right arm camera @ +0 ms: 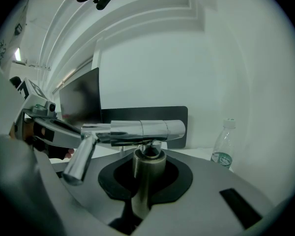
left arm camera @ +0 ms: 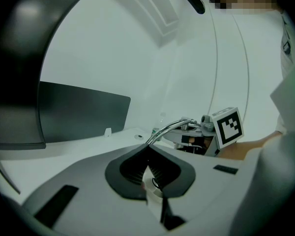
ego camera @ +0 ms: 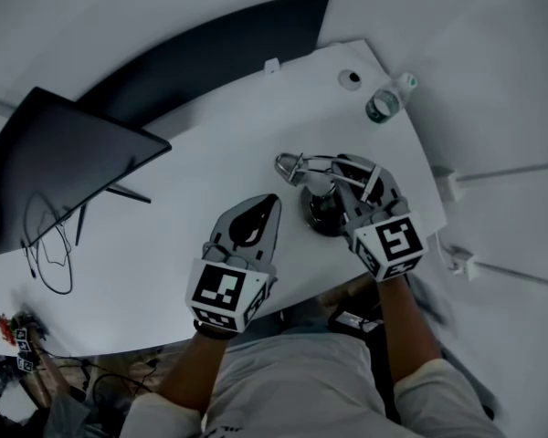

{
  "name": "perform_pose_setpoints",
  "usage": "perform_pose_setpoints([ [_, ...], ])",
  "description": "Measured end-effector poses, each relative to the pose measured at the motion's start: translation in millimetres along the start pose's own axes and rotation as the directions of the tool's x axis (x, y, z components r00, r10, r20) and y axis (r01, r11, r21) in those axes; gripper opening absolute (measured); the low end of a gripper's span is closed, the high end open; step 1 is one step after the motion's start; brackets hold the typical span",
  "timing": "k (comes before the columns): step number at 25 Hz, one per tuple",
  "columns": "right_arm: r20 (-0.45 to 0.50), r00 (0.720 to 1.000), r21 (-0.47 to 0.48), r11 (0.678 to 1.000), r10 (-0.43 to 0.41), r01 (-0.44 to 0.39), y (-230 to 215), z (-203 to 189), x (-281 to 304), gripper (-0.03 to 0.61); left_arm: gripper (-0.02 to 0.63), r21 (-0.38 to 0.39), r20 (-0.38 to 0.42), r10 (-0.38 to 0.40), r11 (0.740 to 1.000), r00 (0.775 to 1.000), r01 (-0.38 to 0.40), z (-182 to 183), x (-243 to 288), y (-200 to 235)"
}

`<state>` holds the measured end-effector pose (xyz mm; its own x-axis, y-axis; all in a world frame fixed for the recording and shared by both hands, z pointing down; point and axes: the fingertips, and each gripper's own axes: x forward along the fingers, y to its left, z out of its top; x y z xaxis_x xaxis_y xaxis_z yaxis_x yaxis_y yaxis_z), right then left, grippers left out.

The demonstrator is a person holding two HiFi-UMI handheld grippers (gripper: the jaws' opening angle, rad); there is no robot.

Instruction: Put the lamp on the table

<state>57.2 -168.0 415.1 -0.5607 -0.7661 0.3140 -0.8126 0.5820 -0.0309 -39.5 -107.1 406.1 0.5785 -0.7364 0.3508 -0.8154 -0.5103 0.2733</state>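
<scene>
The chrome lamp (ego camera: 301,166) has a dark round base (ego camera: 323,215) and stands upright low over the white table (ego camera: 183,217) near its front right edge. I cannot tell whether the base touches the top. My right gripper (ego camera: 344,186) is shut on the lamp's upright post (right arm camera: 146,173), below the horizontal chrome tube (right arm camera: 137,130). My left gripper (ego camera: 268,203) rests just left of the lamp, jaws shut and empty (left arm camera: 148,150). In the left gripper view the lamp's bent arm (left arm camera: 169,128) rises just beyond the jaw tips.
A water bottle (ego camera: 384,100) (right arm camera: 222,149) stands at the table's far right corner. A dark monitor (ego camera: 64,153) is at the left and a dark panel (ego camera: 219,53) lies behind the table. Cables (ego camera: 46,249) trail at the left edge.
</scene>
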Motion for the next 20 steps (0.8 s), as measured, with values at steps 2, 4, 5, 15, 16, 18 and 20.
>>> perform_pose_setpoints([
  [2, 0.0, 1.0, 0.0, 1.0, 0.0, 0.0, 0.8, -0.7, 0.7, 0.044, 0.003, -0.003, -0.002, 0.0, 1.0, 1.0, 0.0, -0.6, -0.8, 0.9],
  [4, 0.0, 1.0, -0.003, 1.0, 0.0, 0.0, 2.1, -0.1, 1.8, 0.044, 0.003, -0.004, -0.003, 0.0, 1.0, 1.0, 0.0, -1.4, -1.0, 1.5],
  [5, 0.0, 1.0, -0.006, 1.0, 0.0, 0.0, 2.6, 0.2, 2.3, 0.044, 0.003, -0.005, -0.004, 0.0, 1.0, 1.0, 0.0, -1.9, -0.8, 1.6],
  [15, 0.016, 1.0, -0.037, 0.999, 0.0, 0.001, 9.9, -2.2, 1.9, 0.046, 0.003, -0.015, -0.011, -0.005, 1.0, 1.0, 0.004, -4.9, 1.4, 0.2],
  [16, 0.015, 1.0, -0.041, 0.999, 0.001, 0.0, 10.7, -3.2, 1.2, 0.046, 0.003, -0.015, -0.01, -0.006, 1.0, 1.0, 0.005, -5.3, 1.4, -0.3],
  [18, 0.014, 1.0, -0.04, 0.999, 0.002, -0.001, 10.8, -5.4, -0.6, 0.046, 0.003, -0.014, -0.01, -0.006, 1.0, 1.0, 0.006, -5.9, 1.0, -1.5],
  [20, 0.015, 1.0, -0.037, 0.999, 0.001, -0.001, 10.6, -5.9, -1.9, 0.046, 0.003, -0.013, -0.009, -0.005, 1.0, 1.0, 0.005, -6.4, 0.7, -3.0],
])
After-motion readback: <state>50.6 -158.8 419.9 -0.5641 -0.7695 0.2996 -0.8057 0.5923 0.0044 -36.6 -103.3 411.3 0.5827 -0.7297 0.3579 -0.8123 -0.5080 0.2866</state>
